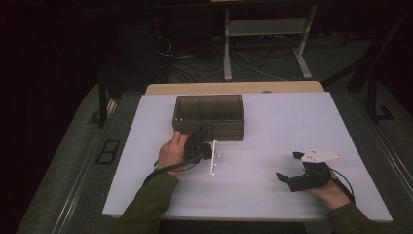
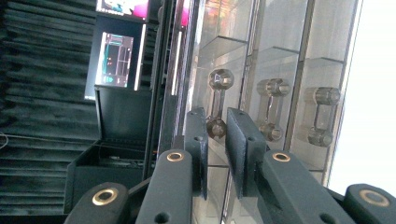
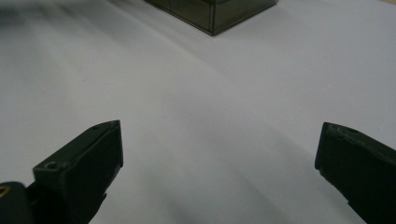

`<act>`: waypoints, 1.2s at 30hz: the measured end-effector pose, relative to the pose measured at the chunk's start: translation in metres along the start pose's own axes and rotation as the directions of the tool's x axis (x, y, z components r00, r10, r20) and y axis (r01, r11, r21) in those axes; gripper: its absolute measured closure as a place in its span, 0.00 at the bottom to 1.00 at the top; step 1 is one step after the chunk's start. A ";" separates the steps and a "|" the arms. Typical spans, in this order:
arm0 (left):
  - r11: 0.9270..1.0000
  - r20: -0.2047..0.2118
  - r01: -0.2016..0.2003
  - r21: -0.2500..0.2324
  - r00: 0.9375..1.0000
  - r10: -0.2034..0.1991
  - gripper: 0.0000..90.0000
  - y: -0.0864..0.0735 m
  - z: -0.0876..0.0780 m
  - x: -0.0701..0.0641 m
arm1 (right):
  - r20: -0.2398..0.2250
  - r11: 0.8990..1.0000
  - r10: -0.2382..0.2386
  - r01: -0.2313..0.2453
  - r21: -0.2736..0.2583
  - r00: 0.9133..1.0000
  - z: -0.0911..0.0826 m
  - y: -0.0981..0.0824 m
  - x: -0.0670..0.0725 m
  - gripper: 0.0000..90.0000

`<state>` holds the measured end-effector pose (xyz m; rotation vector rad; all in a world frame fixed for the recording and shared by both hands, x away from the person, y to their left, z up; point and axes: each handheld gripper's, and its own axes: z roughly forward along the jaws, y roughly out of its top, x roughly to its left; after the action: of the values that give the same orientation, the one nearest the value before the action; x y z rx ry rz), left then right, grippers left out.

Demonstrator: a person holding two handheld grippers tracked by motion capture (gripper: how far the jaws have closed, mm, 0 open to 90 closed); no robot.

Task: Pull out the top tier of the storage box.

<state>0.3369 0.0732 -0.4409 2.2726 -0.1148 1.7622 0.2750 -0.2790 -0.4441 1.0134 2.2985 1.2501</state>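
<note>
- Step in hand, as judged: the grasp on a drawer handle of the dark, smoky translucent plastic drawer box, which stands toward the far middle of the white surface.
- The left hand-held gripper is held against the box's near front face; in the left gripper view its jaws are nearly together around the lower knob of the leftmost clear barbell-shaped handle, with 2 more handles alongside. Whether the pads already press on it cannot be told.
- The right hand-held gripper is rested on the surface, well apart from the box, jaws wide apart, nothing held.
- Next move, as judged: closing fully on the knob, then a straight pull toward the person so the drawer slides out without dragging the box.
</note>
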 end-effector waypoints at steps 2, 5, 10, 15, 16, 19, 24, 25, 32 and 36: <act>1.000 -0.003 0.000 -0.001 1.000 0.000 0.86 0.000 0.000 0.000 | 0.000 1.000 0.000 0.000 0.001 1.000 0.000 0.000 0.000 0.01; 1.000 -0.002 0.001 0.000 1.000 -0.001 0.87 0.000 0.000 0.000 | 0.000 1.000 0.000 0.000 0.000 1.000 0.000 0.000 0.000 0.01; 1.000 -0.006 0.003 -0.006 1.000 -0.003 0.88 -0.001 0.000 -0.001 | 0.001 1.000 0.000 0.000 0.000 1.000 0.000 0.000 0.000 0.01; 1.000 -0.012 -0.019 0.001 1.000 0.019 0.89 -0.001 0.000 -0.001 | 0.001 1.000 0.000 0.000 0.000 1.000 0.000 0.000 0.000 0.01; 1.000 -0.014 -0.025 0.004 1.000 0.025 0.89 -0.001 -0.001 -0.002 | 0.001 1.000 0.000 0.000 0.000 1.000 0.000 0.000 0.000 0.01; 0.999 -0.020 -0.037 0.009 0.999 0.037 0.89 0.000 -0.001 -0.003 | 0.000 1.000 0.001 -0.001 0.000 1.000 0.000 0.000 0.000 0.01; 0.999 -0.022 -0.041 0.011 0.999 0.041 0.89 0.000 -0.003 -0.004 | 0.001 1.000 0.000 0.000 0.000 1.000 0.000 0.000 0.000 0.01; 0.999 -0.021 -0.044 0.012 0.999 0.045 0.89 0.000 -0.004 -0.003 | 0.001 1.000 0.000 0.000 0.000 1.000 0.000 0.000 0.000 0.01; 0.999 -0.012 -0.046 0.005 0.999 0.046 0.99 0.001 -0.010 -0.004 | 0.001 1.000 -0.001 0.001 0.000 1.000 0.000 0.000 0.000 0.01; 0.998 -0.017 -0.066 0.007 0.998 0.066 0.99 0.003 -0.008 -0.007 | -0.001 1.000 0.003 -0.003 -0.002 1.000 0.000 0.000 0.000 0.01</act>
<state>0.3263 0.0718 -0.4457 2.2823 -0.1829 1.8173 0.2750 -0.2791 -0.4440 1.0168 2.2968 1.2534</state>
